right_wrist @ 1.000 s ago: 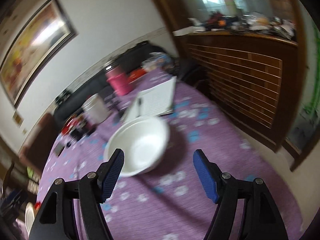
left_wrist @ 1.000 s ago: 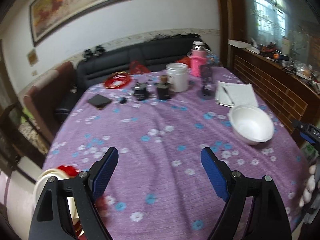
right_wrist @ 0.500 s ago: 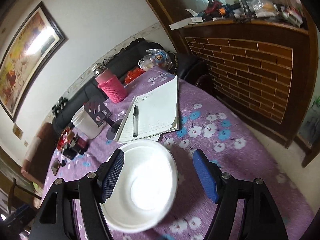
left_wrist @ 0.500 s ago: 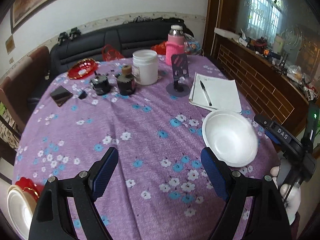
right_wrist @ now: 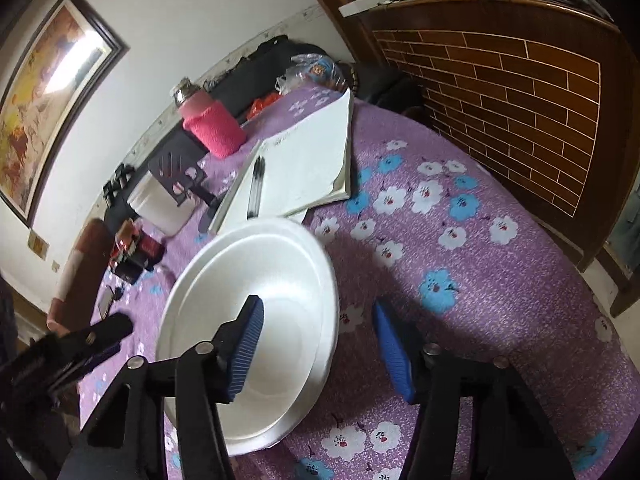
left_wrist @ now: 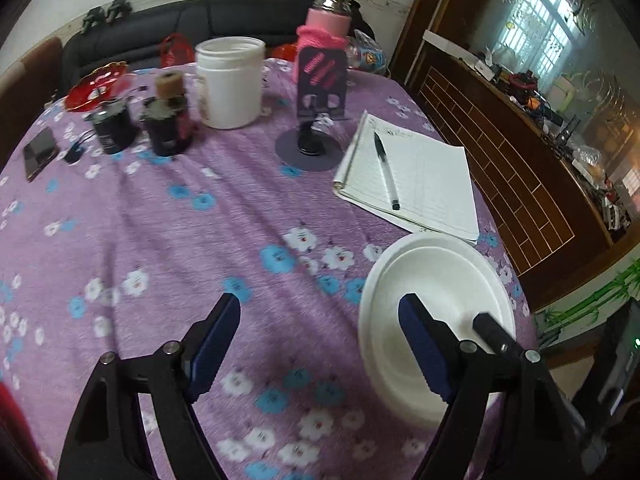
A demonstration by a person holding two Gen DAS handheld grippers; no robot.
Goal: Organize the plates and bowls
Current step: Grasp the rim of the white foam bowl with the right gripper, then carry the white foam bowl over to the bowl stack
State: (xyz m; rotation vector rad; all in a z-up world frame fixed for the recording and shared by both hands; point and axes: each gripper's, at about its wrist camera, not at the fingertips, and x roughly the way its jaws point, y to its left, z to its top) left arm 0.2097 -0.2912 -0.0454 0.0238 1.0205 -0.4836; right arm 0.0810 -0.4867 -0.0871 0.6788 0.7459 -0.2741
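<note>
A white bowl [left_wrist: 436, 280] sits on the purple flowered tablecloth [left_wrist: 180, 240] near the table's right edge, beside a notebook. In the right wrist view the bowl [right_wrist: 280, 280] lies straddled by my right gripper [right_wrist: 320, 344], which is open: its left finger is over the bowl's inside, its right finger outside the rim. My left gripper [left_wrist: 320, 336] is open and empty, its right finger in front of the bowl's left side. A red plate [left_wrist: 96, 88] lies at the table's far left.
An open notebook [left_wrist: 416, 184] with a pen [left_wrist: 384, 168] lies behind the bowl. A white jar [left_wrist: 232, 80], pink-sleeved flask [left_wrist: 324, 40], dark phone stand [left_wrist: 316, 100] and two dark cups [left_wrist: 168, 124] stand at the back. A wooden cabinet [right_wrist: 500, 80] flanks the table's right.
Both grippers moved closer to the white bowl. The right gripper now straddles its rim. The left view swung right and lost the plates at the lower left.
</note>
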